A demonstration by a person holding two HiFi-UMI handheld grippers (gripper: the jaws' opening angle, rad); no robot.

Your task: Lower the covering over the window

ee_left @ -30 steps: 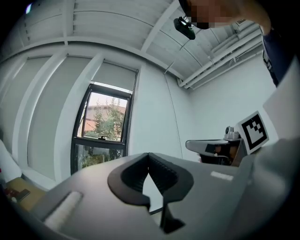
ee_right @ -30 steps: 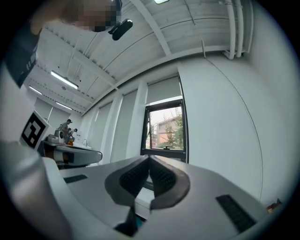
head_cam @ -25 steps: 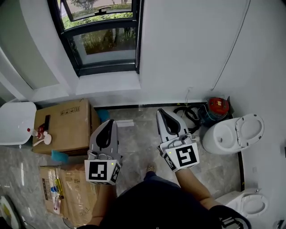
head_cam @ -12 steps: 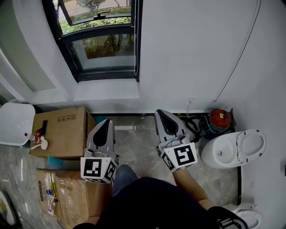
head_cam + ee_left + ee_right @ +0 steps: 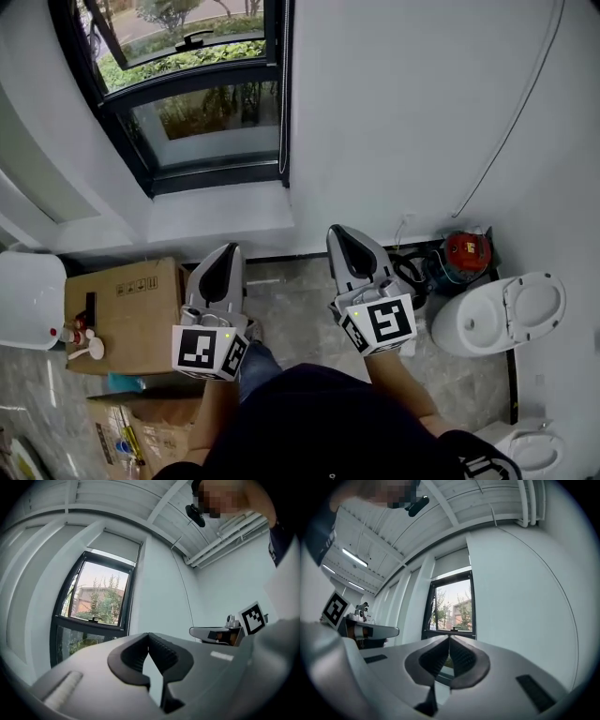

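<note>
Black metal frames the tall window (image 5: pixel 187 94) at the upper left of the head view, its glass looking onto green shrubs. The pale grey, smooth fabric roller blind (image 5: pixel 115 545) is drawn up at the top of that frame as a flat panel covering only the uppermost strip. It lies high above and ahead of both grippers, well apart from them. In the left gripper view it is up and to the left of the jaws; in the right gripper view it is almost straight above them.

The left gripper (image 5: pixel 228 251) is a grey moulded plastic shell with black ribbed pads (image 5: pixel 161 651). It points toward the wall beneath the white sill (image 5: pixel 220 211), its jaws pressed together with nothing between them. The right gripper (image 5: pixel 337 232), of the same build, is held beside it, its jaws also closed tip to tip and empty.

A brown cardboard box (image 5: pixel 122 314) stands on the marbled floor at the left and a white ceramic toilet (image 5: pixel 497 319) at the right. A thin dark cable (image 5: pixel 516 122) hangs down the white wall.
</note>
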